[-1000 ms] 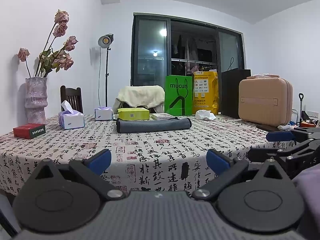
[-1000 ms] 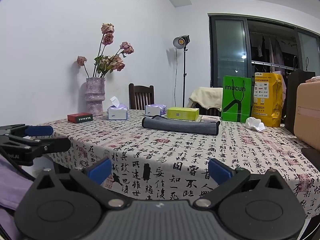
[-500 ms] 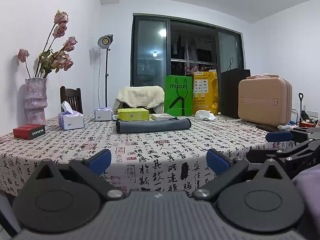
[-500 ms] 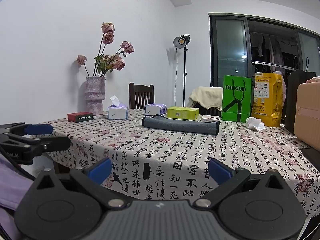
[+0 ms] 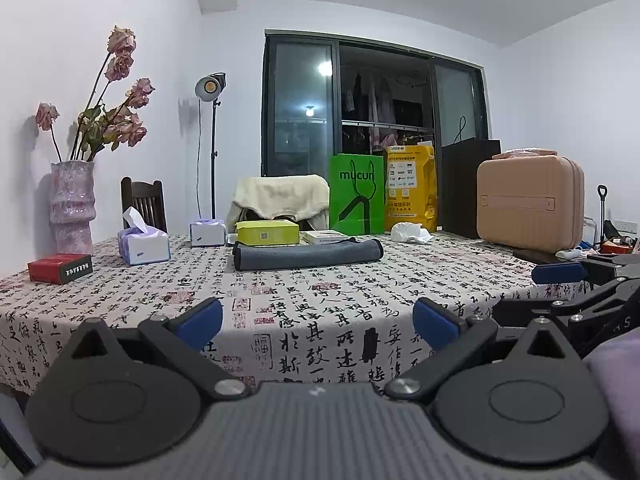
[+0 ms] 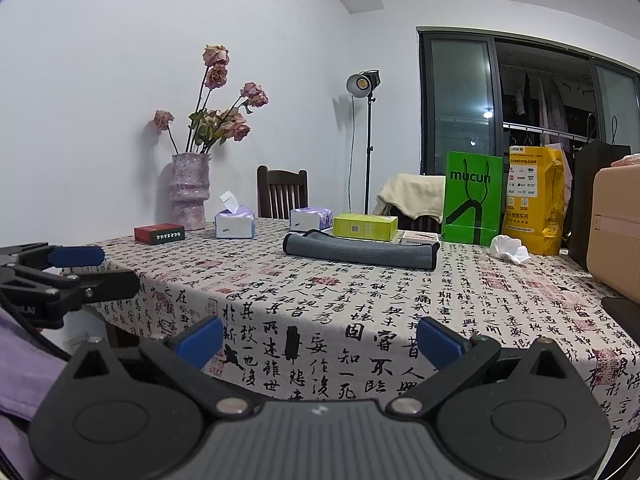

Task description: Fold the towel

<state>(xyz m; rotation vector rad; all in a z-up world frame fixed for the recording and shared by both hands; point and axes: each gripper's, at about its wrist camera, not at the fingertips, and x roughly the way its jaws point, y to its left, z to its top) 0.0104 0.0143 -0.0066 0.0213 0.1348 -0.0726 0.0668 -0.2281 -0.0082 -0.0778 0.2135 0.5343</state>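
A dark grey towel (image 5: 306, 255) lies folded in a long strip across the middle of the table, far from both grippers; it also shows in the right wrist view (image 6: 360, 249). My left gripper (image 5: 318, 322) is open and empty, held low at the table's near edge. My right gripper (image 6: 320, 338) is open and empty, also at the near edge. Each gripper shows at the edge of the other's view: the right one (image 5: 560, 280) and the left one (image 6: 76, 264).
The table has a calligraphy-print cloth (image 5: 320, 300). On it stand a vase of dried roses (image 5: 72, 208), a red box (image 5: 60, 268), two tissue boxes (image 5: 144, 244), a yellow-green box (image 5: 267, 232), bags (image 5: 356, 200), crumpled tissue (image 5: 410, 233) and a tan case (image 5: 530, 208).
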